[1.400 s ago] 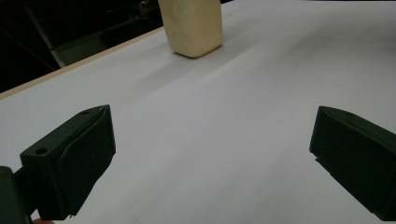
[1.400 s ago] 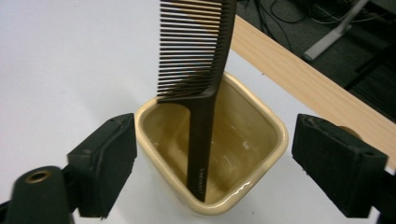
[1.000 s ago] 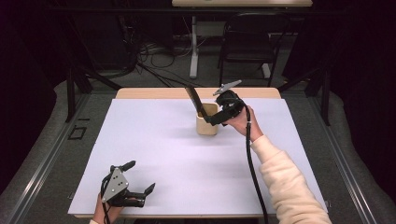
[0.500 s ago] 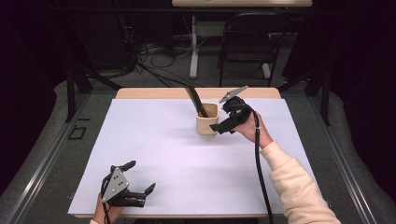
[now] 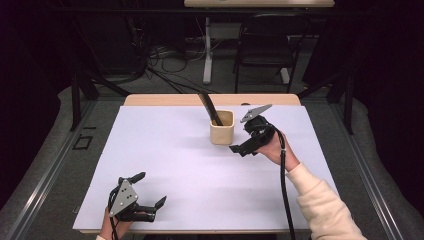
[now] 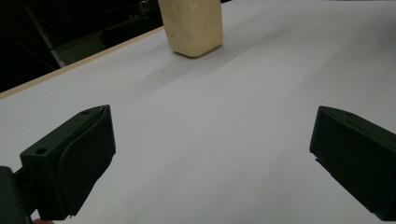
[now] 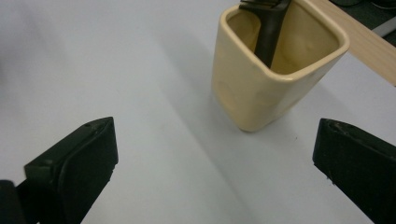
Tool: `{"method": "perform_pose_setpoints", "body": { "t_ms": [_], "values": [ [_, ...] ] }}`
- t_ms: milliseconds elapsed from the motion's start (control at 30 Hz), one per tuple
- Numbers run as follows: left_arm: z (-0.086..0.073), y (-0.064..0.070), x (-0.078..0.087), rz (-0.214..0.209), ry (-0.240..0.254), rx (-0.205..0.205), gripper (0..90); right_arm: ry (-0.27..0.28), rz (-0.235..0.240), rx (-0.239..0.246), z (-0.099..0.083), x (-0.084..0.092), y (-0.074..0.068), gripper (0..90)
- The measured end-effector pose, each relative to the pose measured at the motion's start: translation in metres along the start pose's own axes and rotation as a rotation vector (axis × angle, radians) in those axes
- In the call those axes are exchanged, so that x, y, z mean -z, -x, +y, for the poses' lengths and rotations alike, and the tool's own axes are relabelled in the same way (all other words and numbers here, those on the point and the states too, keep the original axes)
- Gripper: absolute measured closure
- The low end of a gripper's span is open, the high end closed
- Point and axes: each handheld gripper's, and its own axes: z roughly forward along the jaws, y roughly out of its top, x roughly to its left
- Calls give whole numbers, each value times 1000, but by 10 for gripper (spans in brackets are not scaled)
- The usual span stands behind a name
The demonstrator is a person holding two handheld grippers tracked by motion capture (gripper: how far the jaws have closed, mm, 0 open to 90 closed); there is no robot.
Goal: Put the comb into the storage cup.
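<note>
Cream square-sided ceramic cup (image 5: 222, 133) stands upright on the white tabletop (image 5: 175, 160), toward the far edge, roughly mid-width. A long black plastic utensil (image 5: 210, 109) stands in it, leaning toward the far left, handle well above the rim. In the right gripper view the utensil shaft (image 7: 270, 32) rests against the cup's far inner wall; the head is cut off at the top of the frame, so I can't tell what kind of tool it is, maybe a spatula.

Right gripper (image 5: 246, 148): held just right of the cup, near but not touching. Jaws wide apart, nothing between them. From its own camera the cup (image 7: 271, 70) sits ahead between the jaw tips, offset toward the right jaw, bare table below.

Left gripper (image 5: 149, 195): near the front left of the table, well apart from the cup. Jaws spread wide, holding nothing. Its view shows bare white surface between the jaws and the cup's base (image 6: 194, 29) far ahead at the top of the frame.

Person's cream sleeve (image 5: 325, 205) comes in at bottom right.
</note>
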Motion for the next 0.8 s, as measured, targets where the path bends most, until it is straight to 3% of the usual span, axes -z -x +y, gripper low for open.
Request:
{"method": "perform_pose_setpoints", "body": {
  "t_ms": [800],
  "values": [
    [0, 0, 0, -1, -1, 1, 3, 3, 22, -10, -64, 6, -28, 0]
  ]
}}
